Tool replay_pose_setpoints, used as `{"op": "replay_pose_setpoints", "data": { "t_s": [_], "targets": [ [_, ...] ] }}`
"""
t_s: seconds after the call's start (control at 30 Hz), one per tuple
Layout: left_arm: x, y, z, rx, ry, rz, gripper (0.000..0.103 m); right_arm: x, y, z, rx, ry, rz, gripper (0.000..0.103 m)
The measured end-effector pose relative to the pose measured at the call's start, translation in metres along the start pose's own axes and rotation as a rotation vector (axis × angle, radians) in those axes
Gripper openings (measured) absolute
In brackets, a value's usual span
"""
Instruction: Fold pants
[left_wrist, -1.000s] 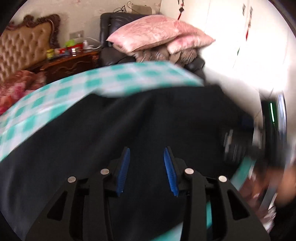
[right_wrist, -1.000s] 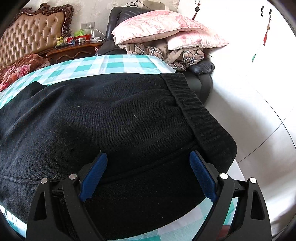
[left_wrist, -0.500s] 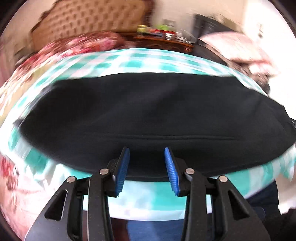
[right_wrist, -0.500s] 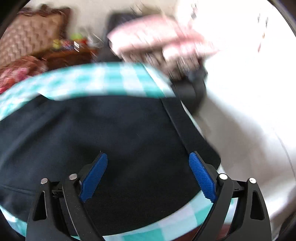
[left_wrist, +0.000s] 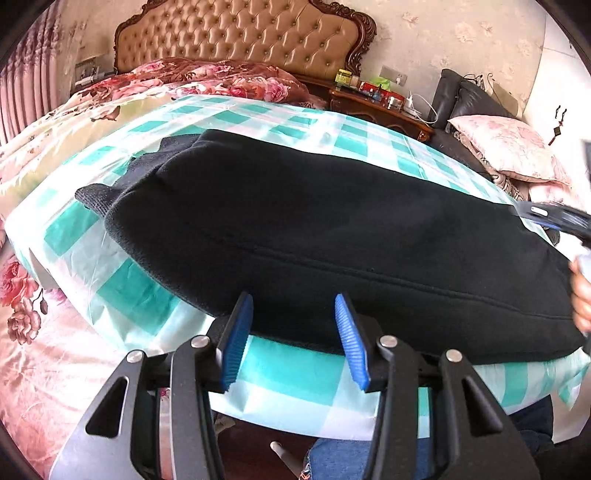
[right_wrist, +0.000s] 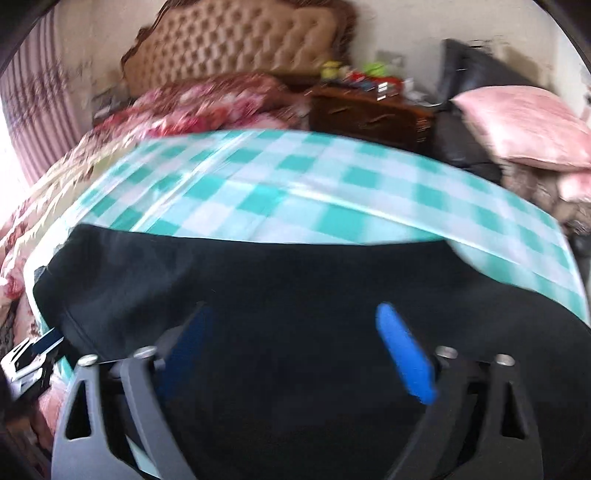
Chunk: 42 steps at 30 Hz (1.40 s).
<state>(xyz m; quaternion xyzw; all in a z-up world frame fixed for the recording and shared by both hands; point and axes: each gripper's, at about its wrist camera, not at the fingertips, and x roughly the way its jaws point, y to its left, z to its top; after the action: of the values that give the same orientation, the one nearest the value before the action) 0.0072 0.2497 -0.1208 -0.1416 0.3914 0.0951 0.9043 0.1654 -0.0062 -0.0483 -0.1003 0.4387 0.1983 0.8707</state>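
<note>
Black pants (left_wrist: 325, 236) lie folded lengthwise across a teal-and-white checked cloth (left_wrist: 258, 118), cuffs at the left. My left gripper (left_wrist: 293, 338) is open and empty, over the pants' near edge at the middle. In the blurred right wrist view the pants (right_wrist: 295, 288) fill the lower half. My right gripper (right_wrist: 299, 354) is wide open and empty above them. The right gripper also shows at the right edge of the left wrist view (left_wrist: 554, 218), at the waist end.
The checked cloth covers a table beside a floral bed (left_wrist: 55, 122) with a tufted headboard (left_wrist: 240, 33). A wooden nightstand (left_wrist: 380, 107) with small items, a black chair (left_wrist: 469, 99) and pink pillows (left_wrist: 513, 147) stand behind.
Both grippers swung to the left along the pants. The left gripper pulled back from over the fabric to its near edge. The right one left the waistband end. Both stayed open.
</note>
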Motion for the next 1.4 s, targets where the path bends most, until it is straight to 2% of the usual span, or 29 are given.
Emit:
{"op": "replay_pose_setpoints", "data": {
  "t_s": [0.1,0.17,0.23,0.3,0.37,0.4,0.47,0.53,0.57,0.6,0.63,0.67,0.7,0.77,0.83,0.87,0.93,1.03,1.1,1.17,1.2,1.23,1.3,1.4],
  "targets": [
    [-0.005,0.007,-0.003,-0.012,-0.009,-0.001,0.046,0.047,0.030,0.013,-0.058,0.063,-0.036,0.066],
    [-0.009,0.020,-0.001,-0.046,-0.024,0.037,0.046,0.072,0.034,0.015,-0.060,0.107,-0.076,0.067],
    [-0.018,0.041,0.000,-0.109,-0.055,0.050,0.046,0.078,0.032,0.014,-0.041,0.082,-0.095,0.068],
    [-0.029,0.074,0.003,-0.222,-0.105,0.048,0.045,0.077,0.034,0.010,-0.045,0.065,-0.119,0.072],
    [-0.037,0.102,0.009,-0.310,-0.141,0.008,0.043,0.077,0.034,0.008,-0.049,0.049,-0.152,0.088],
    [-0.039,0.114,0.012,-0.347,-0.158,-0.005,0.043,0.078,0.029,0.008,-0.019,0.057,-0.159,0.089],
    [-0.040,0.131,0.022,-0.404,-0.179,-0.051,0.043,0.082,0.017,0.010,0.034,0.074,-0.126,0.095],
    [-0.029,0.141,0.036,-0.428,-0.141,-0.098,0.043,0.084,0.013,0.010,0.051,0.076,-0.116,0.096],
    [-0.016,0.147,0.044,-0.437,-0.079,-0.060,0.043,0.084,0.015,0.010,0.041,0.073,-0.128,0.096],
    [-0.007,0.152,0.049,-0.455,-0.040,-0.039,0.037,0.083,0.018,0.010,0.030,0.069,-0.143,0.096],
    [-0.001,0.156,0.056,-0.477,-0.027,-0.060,0.027,0.083,0.020,0.010,0.019,0.063,-0.157,0.096],
    [-0.003,0.151,0.067,-0.450,-0.047,-0.049,0.020,0.082,0.021,0.010,0.015,0.061,-0.162,0.096],
    [-0.008,0.145,0.075,-0.394,-0.071,-0.010,0.005,0.082,0.020,0.009,0.017,0.060,-0.162,0.096],
    [-0.020,0.139,0.086,-0.349,-0.122,-0.019,0.005,0.082,0.018,0.009,0.025,0.060,-0.154,0.096],
    [-0.025,0.139,0.090,-0.349,-0.128,-0.002,0.005,0.082,0.018,0.009,0.026,0.059,-0.155,0.096],
    [-0.021,0.143,0.087,-0.360,-0.107,0.012,0.007,0.082,0.019,0.009,0.023,0.058,-0.159,0.096],
    [-0.009,0.154,0.078,-0.410,-0.051,0.054,0.018,0.082,0.020,0.009,0.020,0.057,-0.164,0.096],
    [-0.003,0.169,0.062,-0.484,-0.054,-0.004,0.030,0.082,0.020,0.009,0.020,0.057,-0.164,0.097],
    [-0.006,0.171,0.062,-0.486,-0.074,-0.026,0.034,0.082,0.020,0.009,0.020,0.057,-0.164,0.097],
    [-0.003,0.170,0.066,-0.477,-0.055,-0.034,0.034,0.082,0.020,0.009,0.020,0.057,-0.166,0.097],
    [0.001,0.168,0.069,-0.469,-0.044,-0.026,0.025,0.082,0.020,0.009,0.019,0.057,-0.168,0.097],
    [0.004,0.166,0.073,-0.451,-0.038,-0.026,0.006,0.082,0.020,0.009,0.018,0.057,-0.170,0.097],
    [0.003,0.153,0.088,-0.381,-0.062,-0.005,0.005,0.082,0.020,0.009,0.016,0.056,-0.173,0.097],
    [-0.031,0.127,0.105,-0.256,-0.210,-0.021,0.005,0.081,0.020,0.009,0.017,0.054,-0.174,0.097]
  ]
}}
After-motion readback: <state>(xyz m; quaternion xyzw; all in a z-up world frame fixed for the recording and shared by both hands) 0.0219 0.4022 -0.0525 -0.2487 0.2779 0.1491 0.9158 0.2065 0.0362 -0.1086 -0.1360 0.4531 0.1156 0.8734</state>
